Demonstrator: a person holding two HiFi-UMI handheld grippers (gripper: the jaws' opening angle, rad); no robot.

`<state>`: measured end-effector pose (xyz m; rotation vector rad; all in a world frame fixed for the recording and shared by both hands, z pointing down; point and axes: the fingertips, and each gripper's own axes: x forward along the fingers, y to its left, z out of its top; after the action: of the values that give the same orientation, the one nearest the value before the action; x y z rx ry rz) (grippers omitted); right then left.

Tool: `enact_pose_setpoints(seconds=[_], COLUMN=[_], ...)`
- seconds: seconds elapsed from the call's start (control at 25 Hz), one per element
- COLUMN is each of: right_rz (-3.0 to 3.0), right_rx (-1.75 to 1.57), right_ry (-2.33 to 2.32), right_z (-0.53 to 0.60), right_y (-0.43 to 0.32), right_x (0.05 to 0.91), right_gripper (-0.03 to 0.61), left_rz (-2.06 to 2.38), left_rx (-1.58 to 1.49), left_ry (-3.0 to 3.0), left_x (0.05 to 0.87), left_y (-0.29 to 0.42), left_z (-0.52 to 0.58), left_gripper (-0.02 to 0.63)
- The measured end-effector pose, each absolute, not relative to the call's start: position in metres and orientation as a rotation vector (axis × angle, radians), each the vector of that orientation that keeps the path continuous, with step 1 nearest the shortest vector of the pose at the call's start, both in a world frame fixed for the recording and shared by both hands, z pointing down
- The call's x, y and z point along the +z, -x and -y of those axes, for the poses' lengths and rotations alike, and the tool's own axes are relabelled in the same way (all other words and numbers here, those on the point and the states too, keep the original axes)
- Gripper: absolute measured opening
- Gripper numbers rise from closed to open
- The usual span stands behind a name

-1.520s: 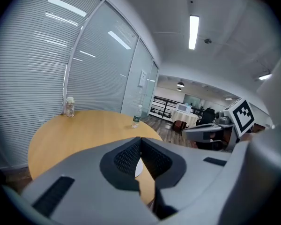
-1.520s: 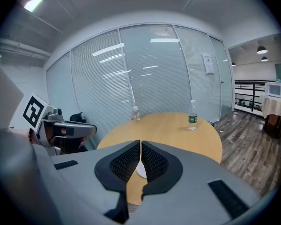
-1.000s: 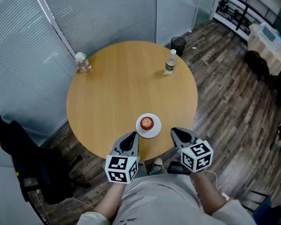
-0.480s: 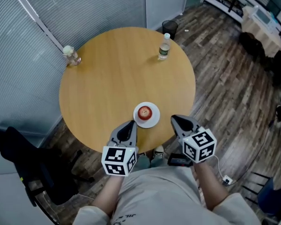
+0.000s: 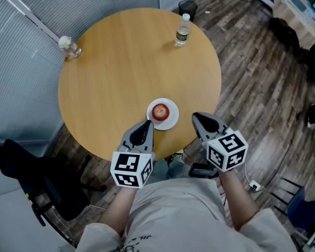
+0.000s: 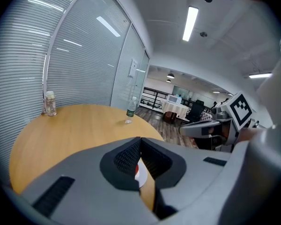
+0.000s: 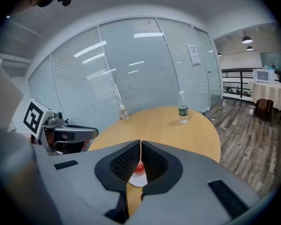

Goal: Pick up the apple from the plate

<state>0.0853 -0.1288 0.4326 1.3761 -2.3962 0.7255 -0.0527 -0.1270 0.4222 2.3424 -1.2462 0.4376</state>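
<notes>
The red apple (image 5: 160,111) is seen on the white plate (image 5: 171,121), close to the near edge of the round table (image 5: 115,62). The left gripper (image 5: 147,124) and right gripper (image 5: 196,116) are held near the plate, one at each side, each with its jaws pressed together on nothing.

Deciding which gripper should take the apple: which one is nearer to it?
Left. The left gripper has its tips by the rim of the plate, below-left of the apple; the right gripper is farther off, clear of the plate on its right.
</notes>
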Motion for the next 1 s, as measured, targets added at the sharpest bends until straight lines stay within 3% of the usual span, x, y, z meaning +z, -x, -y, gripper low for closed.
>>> enact_pose_setpoints(seconds=[1.0], right_rz=[2.35], right_rx=[0.856], right_ry=[-1.263], right_z=[0.155], right_y=[-0.07], right_x=[0.5], right_gripper=[0.031], left_rz=[1.146], left_rx=[0.585], left_ry=[-2.3], left_x=[0.51], left_y=[0.043], left_z=[0.148], left_gripper=[0.005])
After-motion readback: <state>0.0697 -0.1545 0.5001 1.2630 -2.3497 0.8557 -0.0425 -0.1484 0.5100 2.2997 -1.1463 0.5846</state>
